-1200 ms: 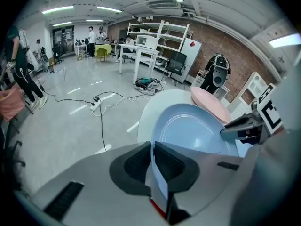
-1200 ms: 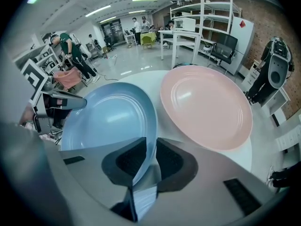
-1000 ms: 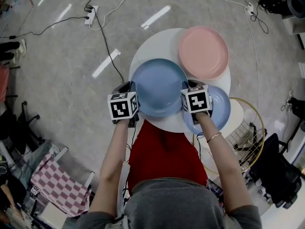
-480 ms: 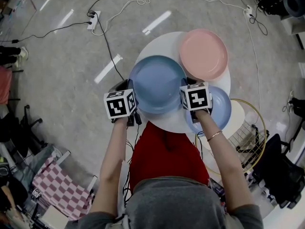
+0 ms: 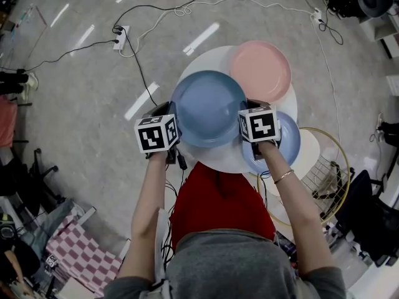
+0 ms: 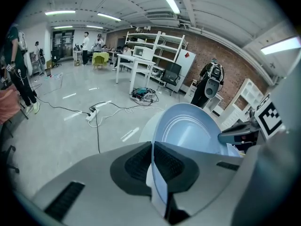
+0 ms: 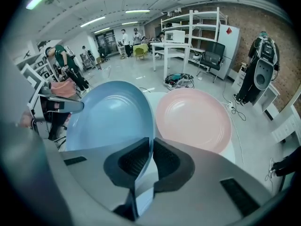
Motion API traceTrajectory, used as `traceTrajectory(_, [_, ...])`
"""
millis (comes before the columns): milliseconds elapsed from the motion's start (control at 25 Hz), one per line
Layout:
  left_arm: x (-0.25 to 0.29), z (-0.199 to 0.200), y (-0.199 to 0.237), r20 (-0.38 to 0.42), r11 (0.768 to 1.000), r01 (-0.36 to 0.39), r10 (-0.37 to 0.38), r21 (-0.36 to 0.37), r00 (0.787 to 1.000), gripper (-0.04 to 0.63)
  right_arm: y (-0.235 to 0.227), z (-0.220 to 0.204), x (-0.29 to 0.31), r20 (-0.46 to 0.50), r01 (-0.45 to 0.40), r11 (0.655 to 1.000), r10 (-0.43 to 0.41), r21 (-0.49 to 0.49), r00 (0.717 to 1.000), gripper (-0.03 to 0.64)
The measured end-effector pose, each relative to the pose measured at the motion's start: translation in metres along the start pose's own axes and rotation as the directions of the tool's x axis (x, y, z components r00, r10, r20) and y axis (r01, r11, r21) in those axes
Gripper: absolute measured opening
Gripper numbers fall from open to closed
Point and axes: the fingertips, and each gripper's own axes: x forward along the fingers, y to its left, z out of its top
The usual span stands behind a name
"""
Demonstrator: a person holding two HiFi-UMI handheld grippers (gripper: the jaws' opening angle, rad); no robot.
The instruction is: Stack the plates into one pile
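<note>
From the head view, a light-blue round plate (image 5: 209, 108) of smooth plastic is held at two opposite points of its rim, over the near left part of a round white desk (image 5: 198, 63). The left tool (image 5: 170, 113) is at the plate's left edge and the right tool (image 5: 248, 108) at its right edge, each with its marker cube towards the person. A pink round plate (image 5: 260, 71) lies on the far right of the desk, its near edge overlapped in this view by the light-blue plate. A second blue plate (image 5: 288, 143) lies at the near right, partly under the right tool and wrist. Black cables (image 5: 138, 55) and a white power strip (image 5: 119, 20) lie on the grey floor (image 5: 75, 104) beyond the desk. In the left gripper view, the left tool (image 6: 153, 149) has its two dark ribbed pads pressed together on the thin rim of the light-blue plate (image 6: 188, 131), with only the rim's thickness between them. The plate's hollow face spreads away ahead, and the right tool (image 6: 237, 134) shows at its far edge. In the right gripper view, the right tool (image 7: 151, 147) is likewise clamped tight on the rim of the light-blue plate (image 7: 110, 117), which fills the left of the view with the left tool (image 7: 63, 105) at its far side. The pink round plate (image 7: 194, 119) lies flat on the desk just to the right.
</note>
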Motion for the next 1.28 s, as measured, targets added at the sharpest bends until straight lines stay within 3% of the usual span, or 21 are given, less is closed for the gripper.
traceTrajectory(240, [-0.008,0.009,-0.021,0.009,0.999,0.042,-0.042,0.031,0.999,0.028,-0.01,-0.007,-0.023,0.027,0.038,0.999,-0.039,0.037,0.999,0.047])
traceTrajectory(520, [-0.008,0.025,-0.07,0.008,0.983,0.125,-0.127,0.135,0.992,0.026,-0.045,-0.023,-0.065,0.06,0.115,0.983,-0.125,0.14,0.99,0.047])
traceTrajectory(920, [0.012,0.018,-0.167,-0.069,0.927,0.259,-0.25,0.271,0.966,0.026,-0.108,-0.09,-0.111,0.05,0.202,0.924,-0.23,0.325,0.972,0.046])
traceTrajectory(1280, [0.034,-0.01,-0.234,-0.173,0.871,0.346,-0.303,0.349,0.937,0.025,-0.15,-0.152,-0.132,-0.002,0.25,0.862,-0.278,0.442,0.961,0.047])
